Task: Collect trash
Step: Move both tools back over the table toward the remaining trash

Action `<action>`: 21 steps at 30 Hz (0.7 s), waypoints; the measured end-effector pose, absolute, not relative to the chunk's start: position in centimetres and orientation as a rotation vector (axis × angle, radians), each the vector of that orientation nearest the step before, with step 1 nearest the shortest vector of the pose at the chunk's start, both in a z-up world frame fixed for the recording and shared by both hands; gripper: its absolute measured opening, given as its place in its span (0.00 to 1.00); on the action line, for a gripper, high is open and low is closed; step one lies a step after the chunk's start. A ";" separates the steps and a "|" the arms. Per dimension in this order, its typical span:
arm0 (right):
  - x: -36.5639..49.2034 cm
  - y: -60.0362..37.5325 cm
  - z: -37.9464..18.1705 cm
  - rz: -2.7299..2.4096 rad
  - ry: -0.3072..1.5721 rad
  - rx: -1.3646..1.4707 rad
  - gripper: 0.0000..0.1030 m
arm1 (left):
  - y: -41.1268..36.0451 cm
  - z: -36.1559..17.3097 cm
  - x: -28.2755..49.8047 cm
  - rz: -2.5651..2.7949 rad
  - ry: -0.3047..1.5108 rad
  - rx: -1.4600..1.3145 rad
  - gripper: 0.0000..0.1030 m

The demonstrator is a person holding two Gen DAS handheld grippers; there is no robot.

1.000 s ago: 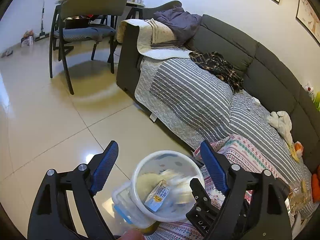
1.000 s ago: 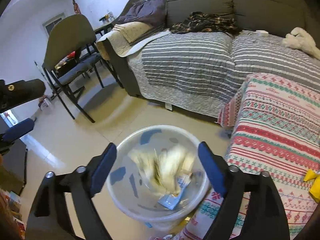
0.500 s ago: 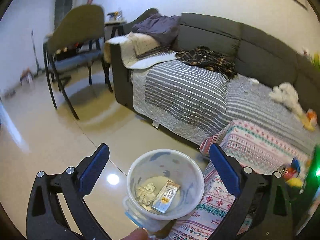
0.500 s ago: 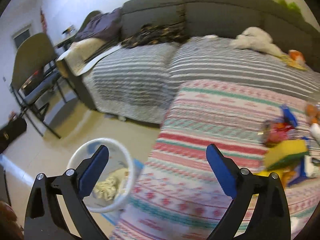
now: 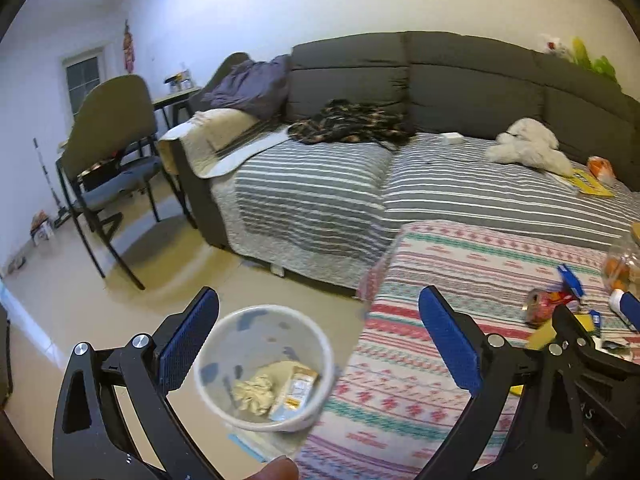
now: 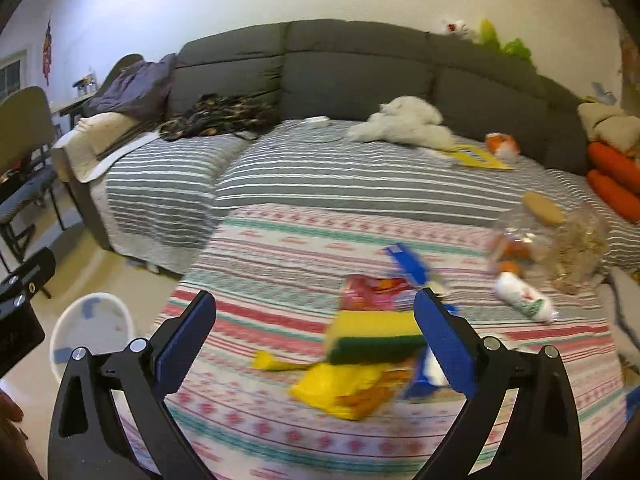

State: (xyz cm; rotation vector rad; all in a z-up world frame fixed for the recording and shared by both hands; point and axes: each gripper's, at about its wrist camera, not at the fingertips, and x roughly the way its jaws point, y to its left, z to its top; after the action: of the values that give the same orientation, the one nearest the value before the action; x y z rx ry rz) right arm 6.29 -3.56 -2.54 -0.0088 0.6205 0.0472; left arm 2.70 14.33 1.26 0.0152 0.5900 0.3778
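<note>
A white plastic bin stands on the floor beside a patterned cloth-covered table; it holds a crumpled tissue and a small packet. My left gripper is open and empty above the bin. My right gripper is open and empty over the table, facing a yellow-green sponge, a yellow wrapper, a red snack bag, a blue wrapper and a white packet. The bin shows at the lower left of the right wrist view.
A grey sofa with a striped cover runs behind the table, with a white plush toy, clothes and a yellow paper. A clear bag of food sits at the table's right. A chair stands at left.
My right gripper has swung right, from above the bin to over the table's trash. My left gripper's view has turned right as well. A tissue and packet now lie settled in the bin.
</note>
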 end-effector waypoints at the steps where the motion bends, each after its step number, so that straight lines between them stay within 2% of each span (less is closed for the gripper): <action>1: 6.1 -4.4 -2.4 0.033 0.617 -0.003 0.93 | 13.5 1.3 3.0 0.368 0.588 0.025 0.93; 12: 5.2 -12.1 -2.9 -0.070 0.675 0.071 0.93 | 7.4 0.3 4.6 0.249 0.646 0.027 0.93; 21: 5.7 -18.0 -5.2 -0.122 0.759 0.098 0.93 | 2.7 -2.4 6.0 0.126 0.779 0.093 0.93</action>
State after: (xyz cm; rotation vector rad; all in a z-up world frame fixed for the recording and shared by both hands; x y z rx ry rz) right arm 5.69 -17.98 -5.23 0.0979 0.7587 -0.1219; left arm 5.99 2.74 -2.43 0.0927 0.7791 0.1263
